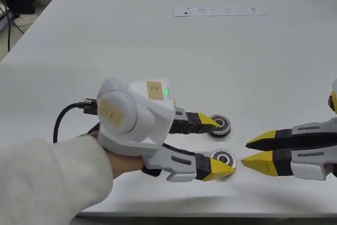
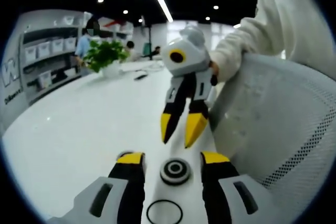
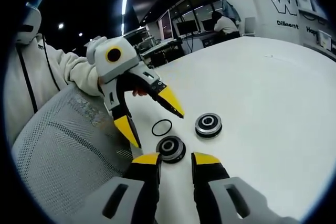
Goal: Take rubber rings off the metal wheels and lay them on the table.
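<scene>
Two small metal wheels lie near the table's front edge. One wheel (image 1: 222,159) (image 2: 175,170) (image 3: 171,148) sits between the open jaws of my left gripper (image 1: 221,146) (image 2: 173,159) (image 3: 155,124), close to its nearer finger. The other wheel (image 1: 219,125) (image 3: 208,125) rests just past the far fingertip. A loose black rubber ring (image 2: 164,212) (image 3: 161,127) lies flat on the table, further back between the left jaws. My right gripper (image 1: 253,150) (image 2: 178,135) (image 3: 177,159) faces the left one, open and holding nothing, its tips just short of the nearer wheel.
A white power strip (image 1: 220,11) lies far back on the white table (image 1: 158,51). The table's front edge (image 1: 210,214) runs just below the grippers. A black cable (image 1: 66,114) trails from the left gripper. A grey mesh chair back (image 2: 273,129) (image 3: 63,145) stands close by.
</scene>
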